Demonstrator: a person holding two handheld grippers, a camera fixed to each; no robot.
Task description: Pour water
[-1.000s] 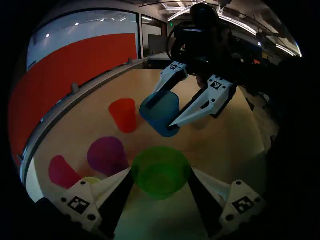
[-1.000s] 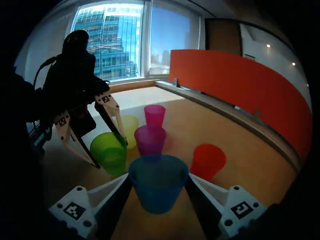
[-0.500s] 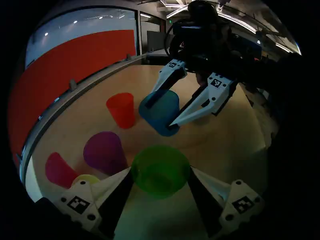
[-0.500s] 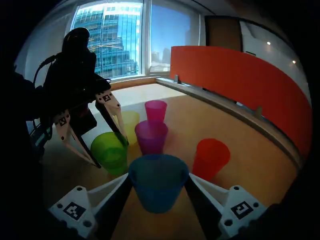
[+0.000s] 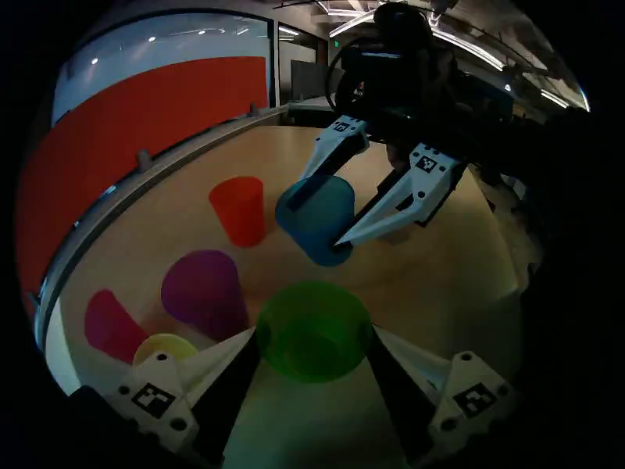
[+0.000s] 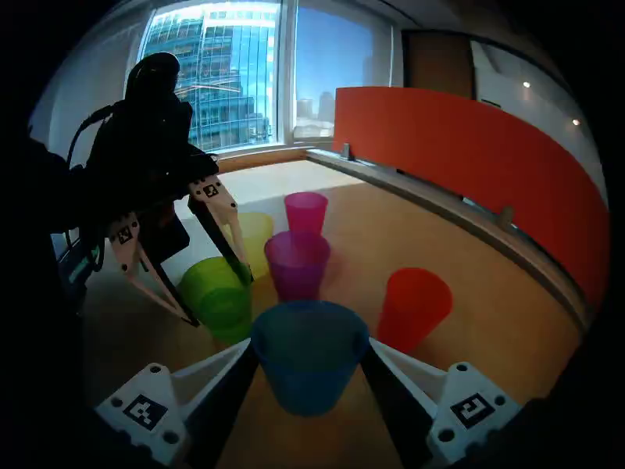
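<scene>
The left gripper (image 5: pixel 312 334) was clamped on the green cup (image 5: pixel 314 356) and the right gripper (image 6: pixel 309 345) on the blue cup (image 6: pixel 308 375), which hung at the green cup's twelve o'clock, seemingly clear of the table (image 5: pixel 437 266).

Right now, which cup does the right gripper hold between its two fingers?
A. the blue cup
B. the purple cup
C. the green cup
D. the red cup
A: in the right gripper view the blue cup sits between the fingers of the right gripper, which press on both its sides; the green cup is in the left gripper.
</scene>
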